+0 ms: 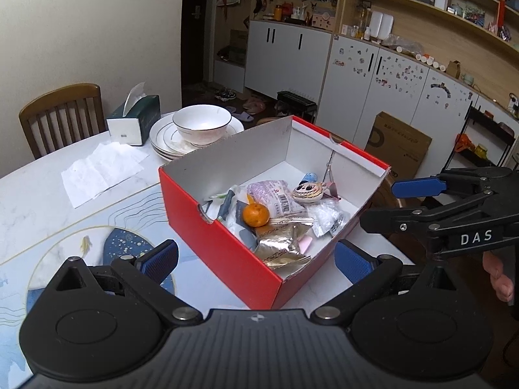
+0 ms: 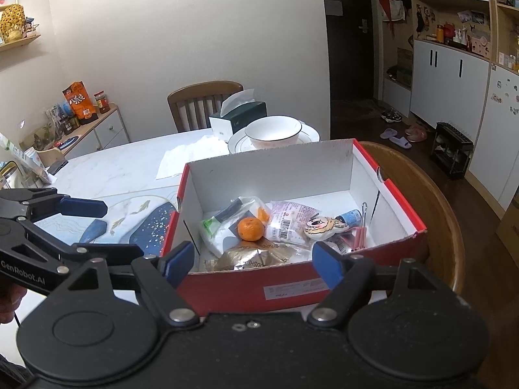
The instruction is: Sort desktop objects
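Observation:
An open red shoebox [image 1: 223, 246] [image 2: 246, 285] with a white inside stands on the marble table. In it lie a tangerine [image 1: 256, 214] [image 2: 250, 229], a gold foil packet [image 1: 279, 246] [image 2: 256, 257], a barcoded plastic bag [image 1: 275, 194] [image 2: 288, 220], a cartoon-face toy [image 1: 308, 192] [image 2: 319, 227] and other small items. My left gripper [image 1: 256, 261] hovers open at the box's near corner, holding nothing. My right gripper [image 2: 253, 264] is open over the box's front wall, also holding nothing. Each wrist view also catches the other gripper at its edge.
A white bowl [image 1: 201, 123] [image 2: 275, 131] sits on stacked plates behind the box, beside a green tissue box [image 1: 136, 123] [image 2: 240, 116] and loose tissue sheets [image 1: 97, 168]. A blue patterned placemat [image 1: 123, 243] lies left of the box. A wooden chair back [image 2: 438, 201] curves close to its right.

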{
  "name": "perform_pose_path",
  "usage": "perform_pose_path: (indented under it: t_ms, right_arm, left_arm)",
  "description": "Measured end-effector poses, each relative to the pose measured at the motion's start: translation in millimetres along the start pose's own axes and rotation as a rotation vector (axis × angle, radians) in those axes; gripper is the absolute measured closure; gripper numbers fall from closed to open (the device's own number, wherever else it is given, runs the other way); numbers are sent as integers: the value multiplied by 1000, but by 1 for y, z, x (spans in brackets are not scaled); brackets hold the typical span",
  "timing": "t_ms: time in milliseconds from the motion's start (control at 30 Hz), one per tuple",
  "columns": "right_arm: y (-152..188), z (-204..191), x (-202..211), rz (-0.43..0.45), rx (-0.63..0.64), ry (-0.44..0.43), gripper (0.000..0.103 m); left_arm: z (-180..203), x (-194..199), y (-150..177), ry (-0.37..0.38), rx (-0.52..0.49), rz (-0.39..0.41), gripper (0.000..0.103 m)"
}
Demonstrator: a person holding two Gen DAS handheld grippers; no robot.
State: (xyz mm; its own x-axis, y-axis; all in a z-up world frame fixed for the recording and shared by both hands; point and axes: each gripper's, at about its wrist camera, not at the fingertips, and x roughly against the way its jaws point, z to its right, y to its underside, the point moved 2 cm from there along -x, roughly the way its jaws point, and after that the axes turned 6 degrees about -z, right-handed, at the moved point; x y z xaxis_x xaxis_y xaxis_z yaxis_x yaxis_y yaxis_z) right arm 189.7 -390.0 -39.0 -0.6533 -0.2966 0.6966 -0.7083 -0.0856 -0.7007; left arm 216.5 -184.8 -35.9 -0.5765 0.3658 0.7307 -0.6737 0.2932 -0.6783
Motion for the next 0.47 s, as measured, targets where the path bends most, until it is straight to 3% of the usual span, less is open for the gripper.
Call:
perform_pose_path:
  t_ms: [467]
  right_arm:
    - [7,-3,0,-15,-20,10,24]
  left_arm:
    - [-2,3,5,18,14,-6,0]
